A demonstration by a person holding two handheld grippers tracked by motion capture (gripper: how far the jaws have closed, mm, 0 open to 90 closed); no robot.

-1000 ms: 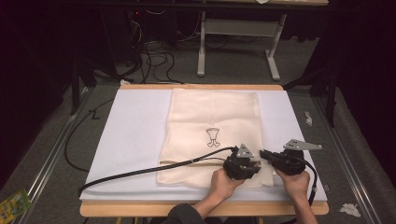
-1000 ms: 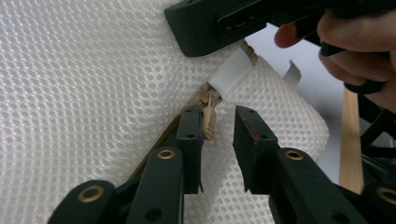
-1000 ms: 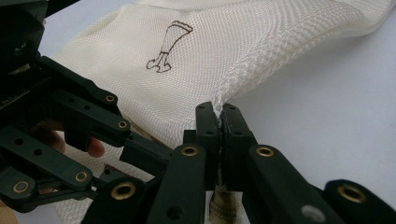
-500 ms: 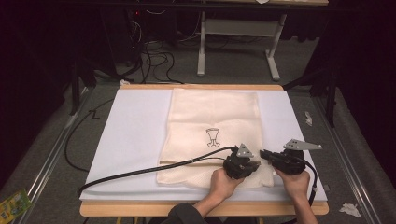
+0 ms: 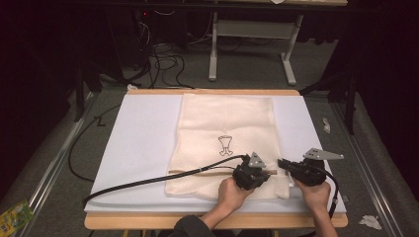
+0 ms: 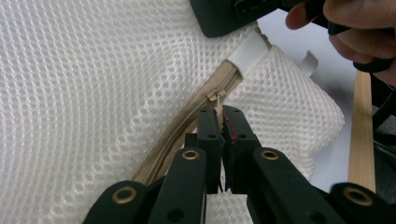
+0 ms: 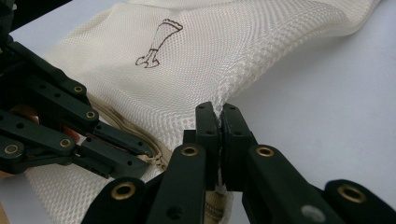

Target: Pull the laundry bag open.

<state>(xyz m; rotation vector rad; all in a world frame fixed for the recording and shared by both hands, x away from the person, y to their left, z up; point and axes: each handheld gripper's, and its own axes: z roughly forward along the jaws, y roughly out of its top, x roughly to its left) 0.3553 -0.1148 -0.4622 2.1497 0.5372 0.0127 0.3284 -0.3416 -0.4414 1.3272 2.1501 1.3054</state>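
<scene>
A cream mesh laundry bag (image 5: 225,143) lies flat on the white table cover, its long side running away from the person, with a small dark line drawing (image 5: 225,145) printed near its middle. A tan zipper (image 6: 187,126) runs across the near end, its small metal pull (image 6: 215,95) standing close to a white fabric tab (image 6: 247,52) at the bag's right edge. The right near edge is lifted slightly, raising a soft fold in the mesh.

Setting: a lab or recording workspace.
Work surface: wooden table (image 5: 217,220) covered with a white mat (image 5: 143,143).
Floor: grey carpet, loose cables (image 5: 163,61) trailing.
Surroundings: dark drapes all round; a white desk frame (image 5: 252,47) behind.
Litter: paper scraps (image 5: 368,221) on the floor.
</scene>
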